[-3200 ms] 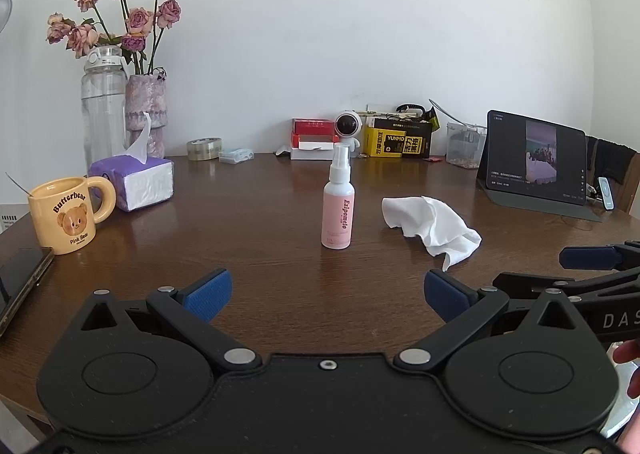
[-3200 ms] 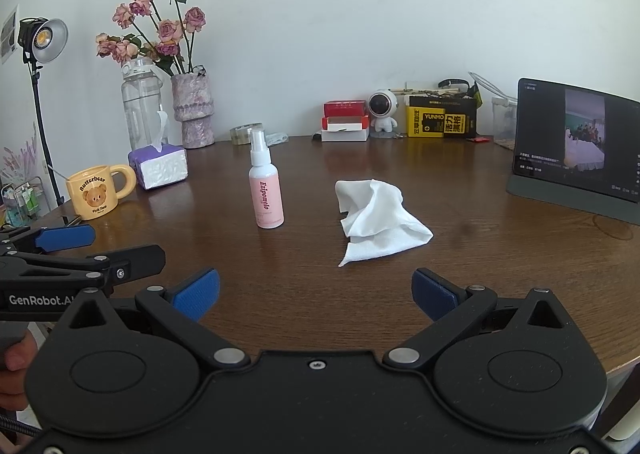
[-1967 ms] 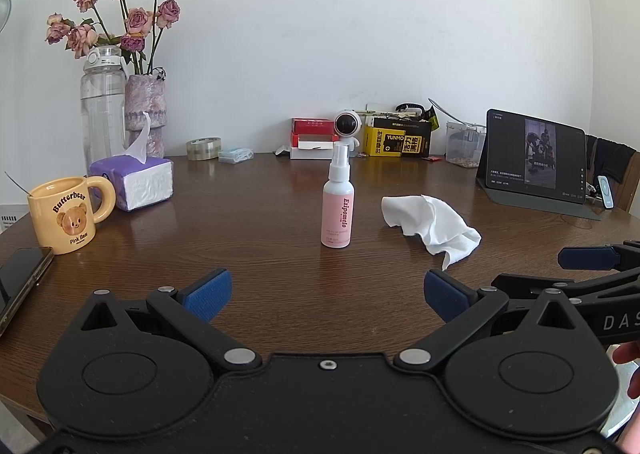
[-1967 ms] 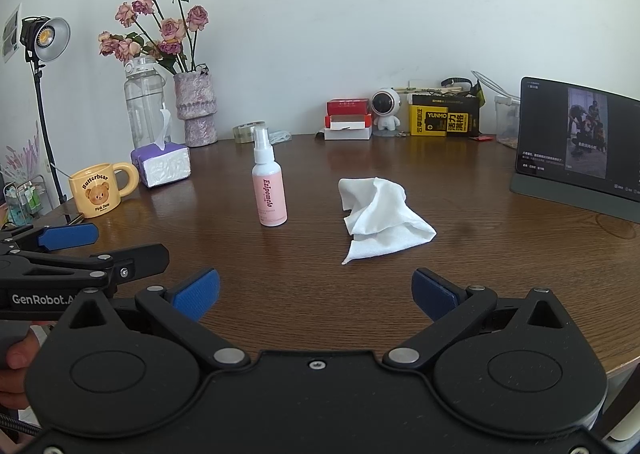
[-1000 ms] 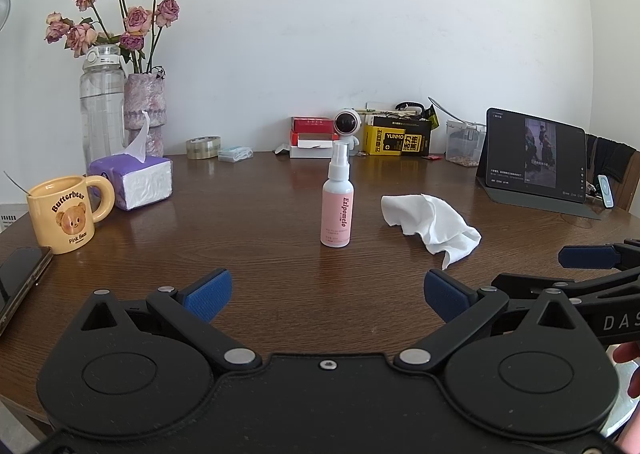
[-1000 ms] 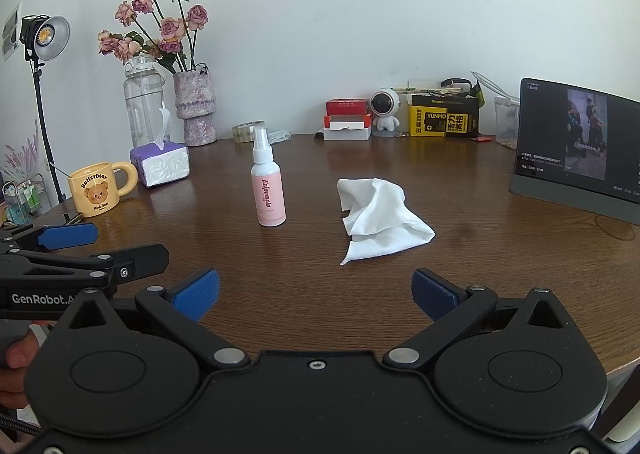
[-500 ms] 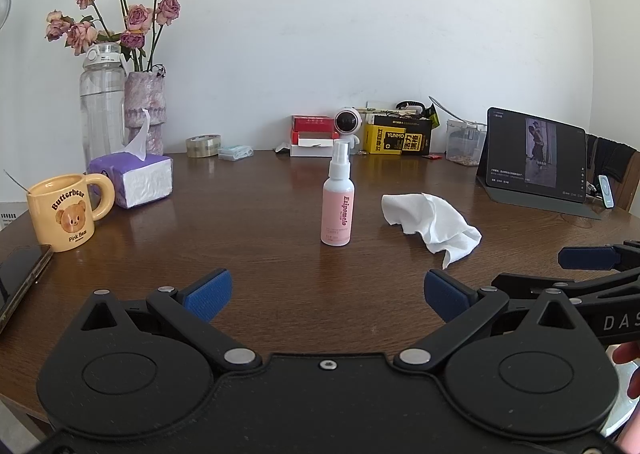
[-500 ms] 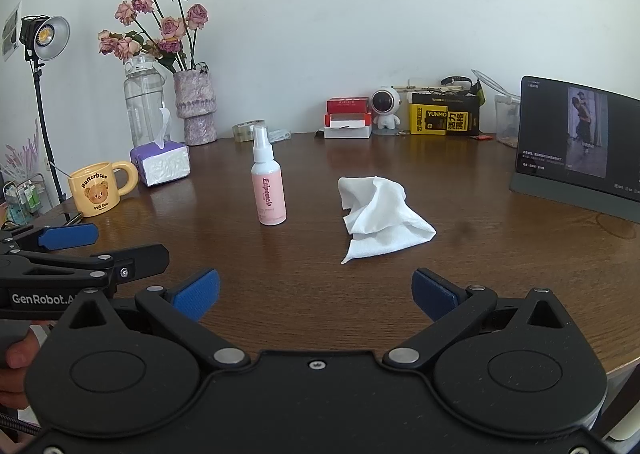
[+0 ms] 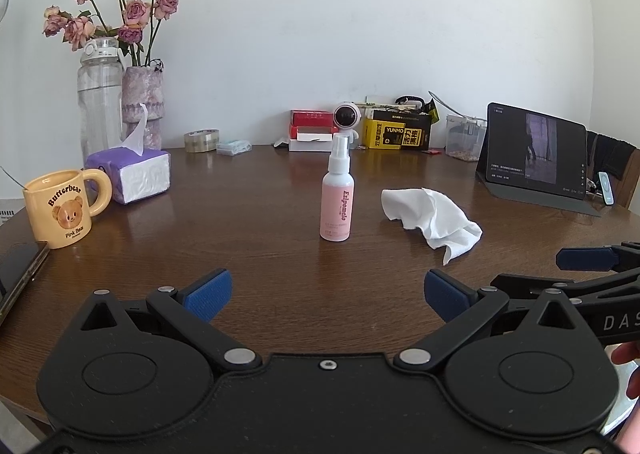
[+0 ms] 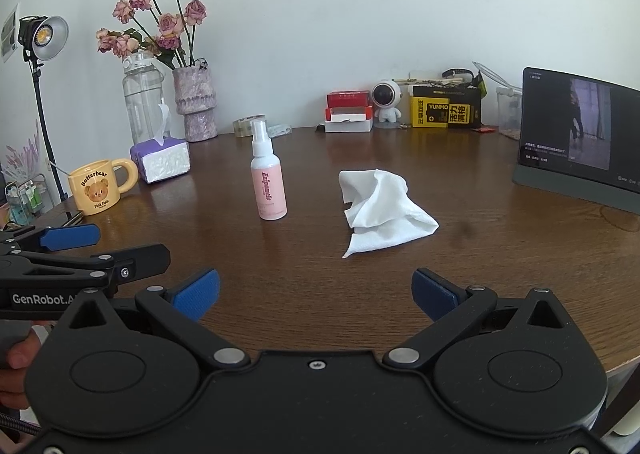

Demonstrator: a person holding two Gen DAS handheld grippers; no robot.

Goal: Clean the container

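Step in hand, as I judge it: the opening approach, nothing yet grasped. The pink plastic spray bottle with the white pump top [image 9: 337, 199] stands upright mid-worktop, at your 12 o'clock in the left wrist view. The crumpled white cloth [image 10: 382, 209] lies flat just beside it, at 12 to 1 o'clock in the right wrist view; the two are apart, not touching.

To do it well: take the bottle low on its pink body with your left gripper [image 9: 326, 291], square to the label, since it looks tall, narrow and easy to tip. Pinch the cloth at its raised fold with your right gripper [image 10: 316, 291], not at the thin trailing corner.

Pose: both grippers are level and low at the near edge of the brown wooden worktop [image 9: 256, 254], side by side, pointing forward. Fingers of each stand wide apart, empty. The bottle is well clear of both.
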